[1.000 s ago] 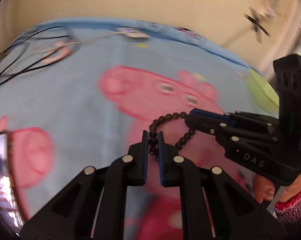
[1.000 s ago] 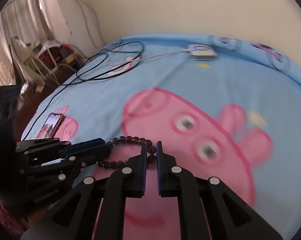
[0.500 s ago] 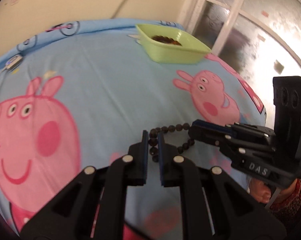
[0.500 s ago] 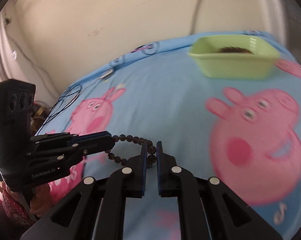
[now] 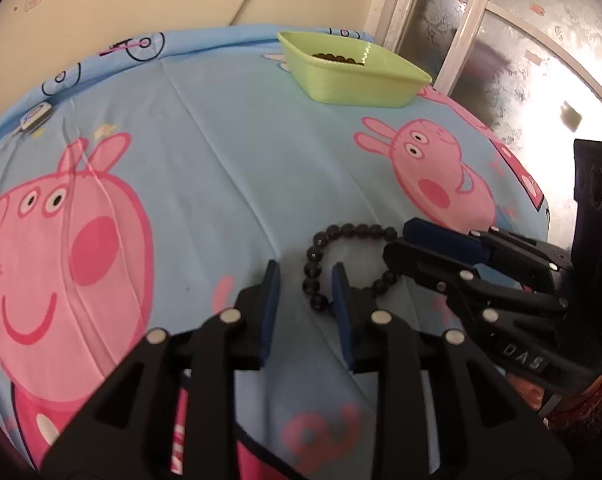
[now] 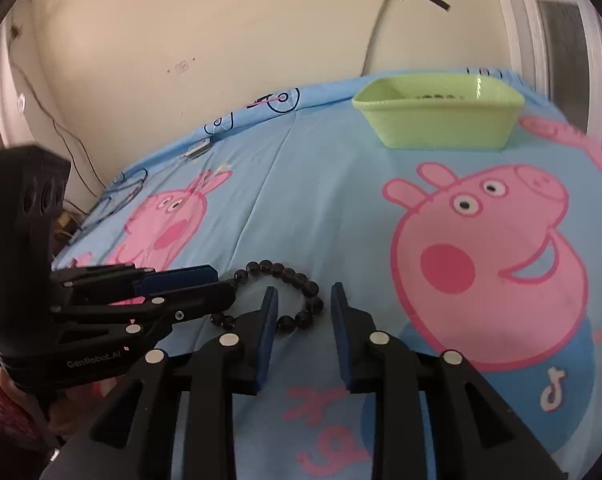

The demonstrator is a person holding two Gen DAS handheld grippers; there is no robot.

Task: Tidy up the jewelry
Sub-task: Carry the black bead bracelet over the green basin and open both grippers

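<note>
A bracelet [image 5: 355, 231] of dark round beads lay in a loose loop on the blue bed sheet [image 5: 241, 140] printed with pink cartoon pigs, and it appeared to rest on the fabric. The left gripper [image 5: 305, 280] pointed down at the bracelet's near side. Its jaws were opening, and a run of beads stood in the gap between the blue pads without being pressed by either one. The right gripper [image 6: 303, 300] came at the bracelet from the opposite side. Its jaws were parting too, with several beads lying loose between them and nothing clamped. In the right wrist view the left gripper's tips lay just beside the bracelet's left end, and in the left wrist view the right gripper's tips covered the bracelet's right end.

Well beyond the bracelet, near the far edge of the bed, sat a light green tray [image 5: 361, 84] with more dark beads [image 5: 337, 57] inside it. Far to the bracelet's left, by the bed's edge, lay a small white device [image 5: 35, 116]. Behind the tray rose a cream wall, with a frosted window [image 5: 501, 40] to its right. Part of a hand and a patterned red sleeve showed under the right gripper's body.
</note>
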